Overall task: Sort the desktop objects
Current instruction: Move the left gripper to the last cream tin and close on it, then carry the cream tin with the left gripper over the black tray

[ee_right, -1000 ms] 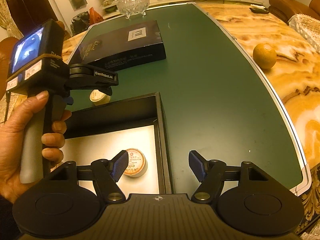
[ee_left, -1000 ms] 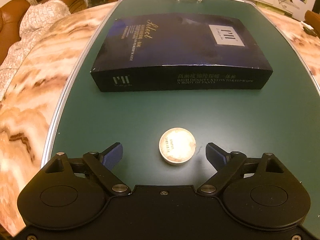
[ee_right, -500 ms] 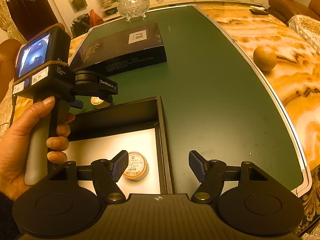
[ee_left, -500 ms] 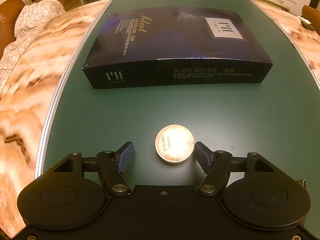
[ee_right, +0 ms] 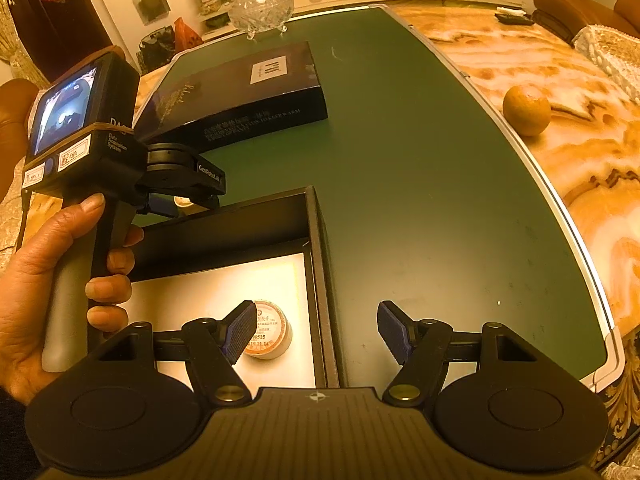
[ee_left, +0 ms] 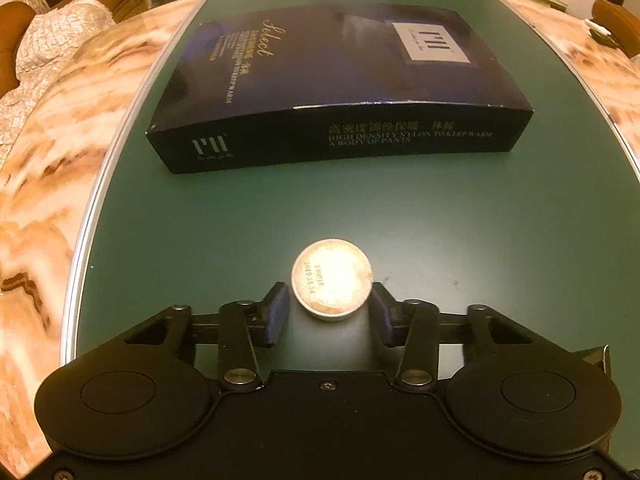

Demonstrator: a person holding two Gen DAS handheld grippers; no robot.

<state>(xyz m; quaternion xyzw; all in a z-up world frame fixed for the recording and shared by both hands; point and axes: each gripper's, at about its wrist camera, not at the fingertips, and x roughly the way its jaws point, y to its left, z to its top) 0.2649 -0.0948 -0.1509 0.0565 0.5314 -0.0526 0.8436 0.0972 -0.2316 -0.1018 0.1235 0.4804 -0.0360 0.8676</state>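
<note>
A small round white tin (ee_left: 331, 278) sits on the green table mat, between the fingers of my left gripper (ee_left: 329, 312). The right finger touches the tin; a narrow gap shows at the left finger. In the right wrist view the left gripper (ee_right: 188, 200) hangs over the same tin (ee_right: 182, 201), just beyond an open black tray (ee_right: 316, 240). A second round tin (ee_right: 269, 334) with an orange label lies inside the tray. My right gripper (ee_right: 316, 334) is open and empty above the tray's right wall.
A flat dark blue box (ee_left: 340, 92) lies on the mat beyond the tin, also in the right wrist view (ee_right: 240, 96). A glass bowl (ee_right: 262, 10) stands at the far end. An orange (ee_right: 526, 110) rests on the marble table to the right.
My left gripper has moved forward around the white tin and its fingers have closed in from wide open to nearly on the tin. The right gripper has stayed open and nearly still.
</note>
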